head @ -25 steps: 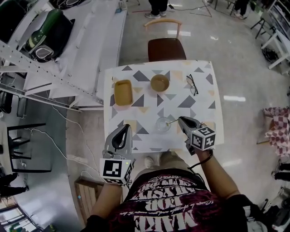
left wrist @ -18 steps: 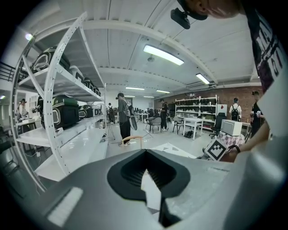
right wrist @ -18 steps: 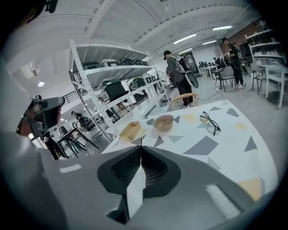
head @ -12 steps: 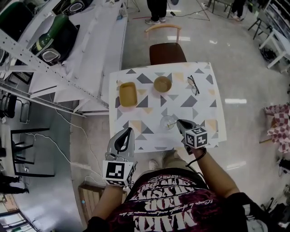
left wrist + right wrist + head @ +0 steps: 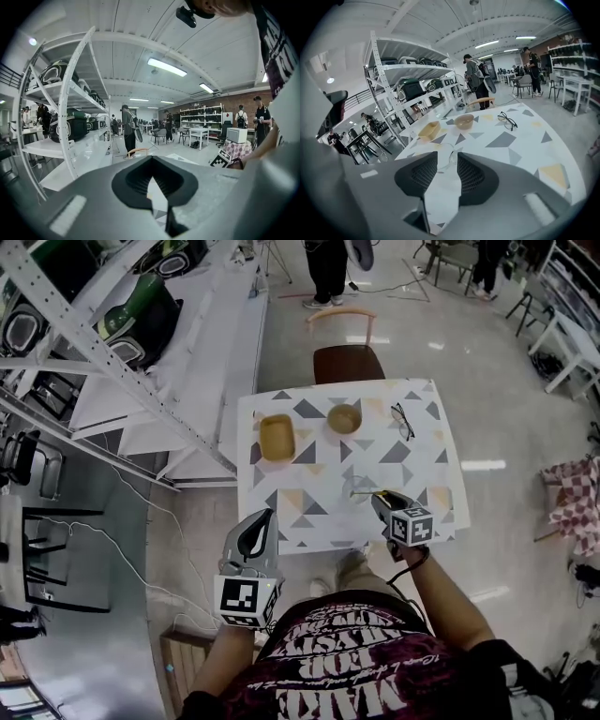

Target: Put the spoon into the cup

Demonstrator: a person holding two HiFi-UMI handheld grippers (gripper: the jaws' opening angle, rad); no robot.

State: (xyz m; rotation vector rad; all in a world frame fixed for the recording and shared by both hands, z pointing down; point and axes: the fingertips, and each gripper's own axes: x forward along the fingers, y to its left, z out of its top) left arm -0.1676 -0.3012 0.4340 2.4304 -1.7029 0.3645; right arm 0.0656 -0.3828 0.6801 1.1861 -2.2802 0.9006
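Spoon (image 5: 364, 493) shows in the head view only as a thin pale line just ahead of the right gripper (image 5: 379, 499). It seems to lean in the clear cup (image 5: 446, 158), handle over the rim, though it is too small to be sure.

Nearest, the left gripper (image 5: 265, 518) hangs off the near edge of the worktop (image 5: 424, 457), its fingers pressed together on nothing. The right gripper sits over the near right part of the worktop, fingers parted and empty. The cup stands in line beyond their tips, apart from them.

I judge the spoon light, stiff and slick, so it is best pinched across the flat of the handle, midway up. The cup looks like glass, light and easily tipped, so any pull on the spoon should go gently.

Farther off lie a yellow tray (image 5: 277, 437), a round bowl (image 5: 343, 417) and glasses (image 5: 402, 420), then a chair (image 5: 346, 362).
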